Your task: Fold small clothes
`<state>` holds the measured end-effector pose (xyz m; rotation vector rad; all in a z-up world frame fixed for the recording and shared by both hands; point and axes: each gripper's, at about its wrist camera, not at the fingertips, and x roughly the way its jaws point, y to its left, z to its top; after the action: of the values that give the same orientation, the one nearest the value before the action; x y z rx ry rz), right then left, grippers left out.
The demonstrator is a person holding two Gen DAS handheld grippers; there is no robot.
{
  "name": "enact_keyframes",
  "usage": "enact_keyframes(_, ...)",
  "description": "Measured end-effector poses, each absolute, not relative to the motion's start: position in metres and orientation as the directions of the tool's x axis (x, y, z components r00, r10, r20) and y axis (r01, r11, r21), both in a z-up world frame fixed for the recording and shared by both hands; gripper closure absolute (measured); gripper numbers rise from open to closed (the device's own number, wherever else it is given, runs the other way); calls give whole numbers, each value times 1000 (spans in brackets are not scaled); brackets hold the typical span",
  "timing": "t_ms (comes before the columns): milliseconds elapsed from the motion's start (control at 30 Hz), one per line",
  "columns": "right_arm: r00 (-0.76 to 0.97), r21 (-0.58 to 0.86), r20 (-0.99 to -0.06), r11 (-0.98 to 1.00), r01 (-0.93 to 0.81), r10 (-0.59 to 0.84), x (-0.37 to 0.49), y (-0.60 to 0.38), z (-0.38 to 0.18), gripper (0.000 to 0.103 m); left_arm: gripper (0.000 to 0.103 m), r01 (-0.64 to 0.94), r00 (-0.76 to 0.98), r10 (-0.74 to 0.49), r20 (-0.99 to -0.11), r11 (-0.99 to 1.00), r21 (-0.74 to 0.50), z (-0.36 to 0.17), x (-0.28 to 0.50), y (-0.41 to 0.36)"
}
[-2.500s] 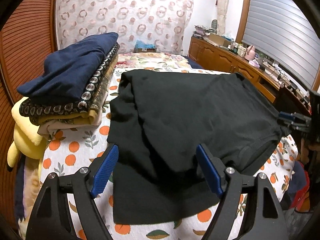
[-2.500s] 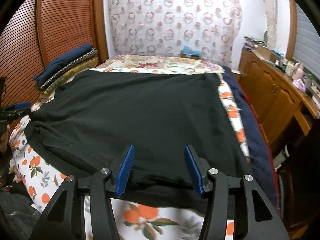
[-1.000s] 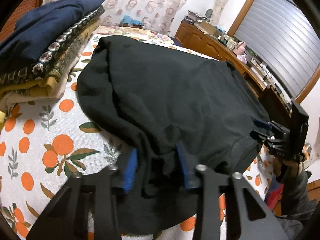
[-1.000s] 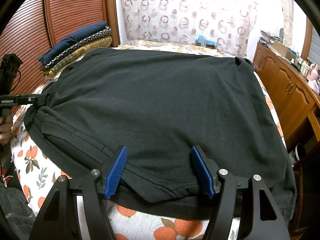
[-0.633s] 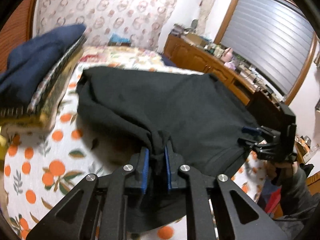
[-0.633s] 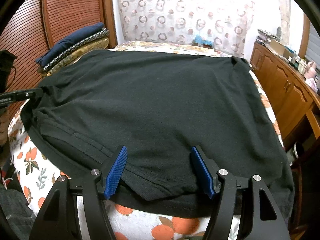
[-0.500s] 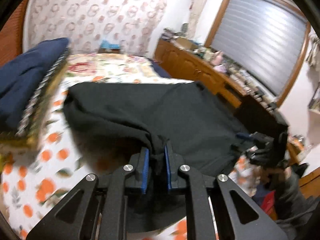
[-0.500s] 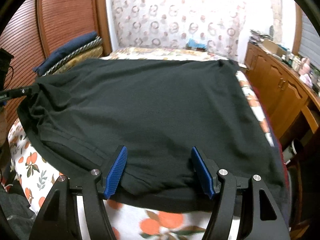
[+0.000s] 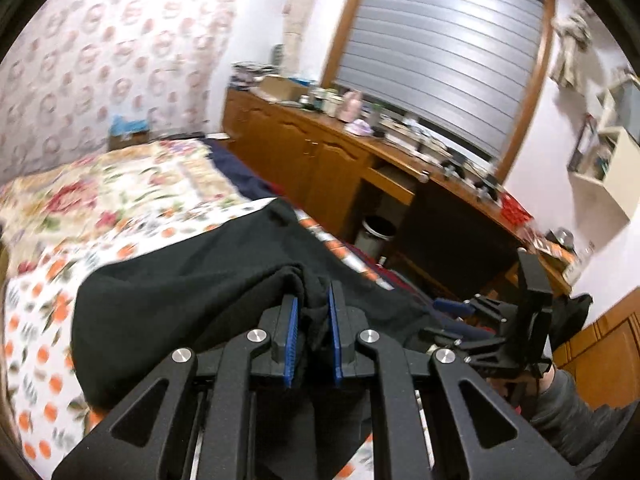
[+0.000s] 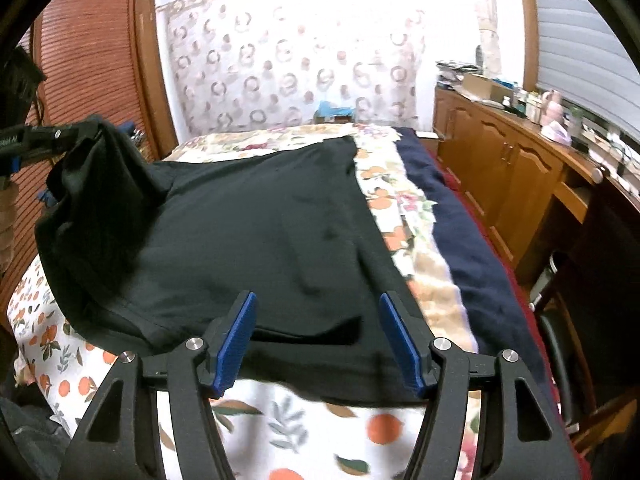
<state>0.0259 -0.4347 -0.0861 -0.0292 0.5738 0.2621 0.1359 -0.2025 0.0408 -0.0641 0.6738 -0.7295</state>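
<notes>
The left tongs are clamped on a bunched side of the black shirt, lifted off the bed; the right tongs, jaws apart and just narrowing, straddle its near hem ungripped. Carry the raised side flat across, keeping it taut. The bed's right edge lies near, cabinets beyond; room remains on the far side.

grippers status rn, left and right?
Left gripper: closed on a bunch of the black shirt, corner lifted.
Right gripper: open, jaws just been closing slightly, straddling the shirt's near edge, not pinching.
</notes>
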Motion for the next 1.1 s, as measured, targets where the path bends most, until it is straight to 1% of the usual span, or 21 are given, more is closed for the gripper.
enact_keyframes(167,814,61,-529,968,-245,239,16,-434,-89,39,88,645,503,-656,-563,718,-261,49,141,-243)
enact_keyframes(233,814,64,-528,967,-247,243,14,-436,-90,39,88,646,486,-644,-591,720,-254,44,142,-253)
enact_keyframes(267,813,65,-528,967,-247,244,16,-438,-91,39,85,641,478,-632,-610,726,-250,39,143,-258)
enact_keyframes(333,811,68,-531,966,-249,246,18,-439,-92,39,76,642,454,-625,-635,724,-253,30,144,-263)
enact_keyframes(400,810,70,-532,967,-246,245,20,-445,-92,39,57,646,442,-625,-644,719,-255,25,142,-264)
enact_keyframes(433,810,72,-533,967,-245,245,22,-447,-91,39,55,645,449,-618,-646,724,-244,25,139,-264)
enact_keyframes(467,809,74,-534,967,-243,244,23,-447,-92,39,48,641,466,-599,-651,736,-218,25,135,-260)
enact_keyframes(500,809,75,-535,968,-240,242,22,-447,-90,39,36,639,480,-591,-648,742,-204,27,133,-257)
enact_keyframes(567,810,75,-535,968,-240,242,24,-448,-88,39,23,632,502,-586,-636,751,-194,30,128,-248)
enact_keyframes(867,815,41,-518,959,-281,261,29,-428,-73,39,23,509,614,-492,-617,844,-167,23,115,-182)
enact_keyframes(1033,811,13,-509,944,-329,289,36,-404,-62,39,23,433,662,-449,-600,883,-183,17,109,-138)
enact_keyframes(1100,806,-4,-508,934,-357,306,41,-391,-58,39,23,399,687,-417,-595,901,-171,15,105,-124)
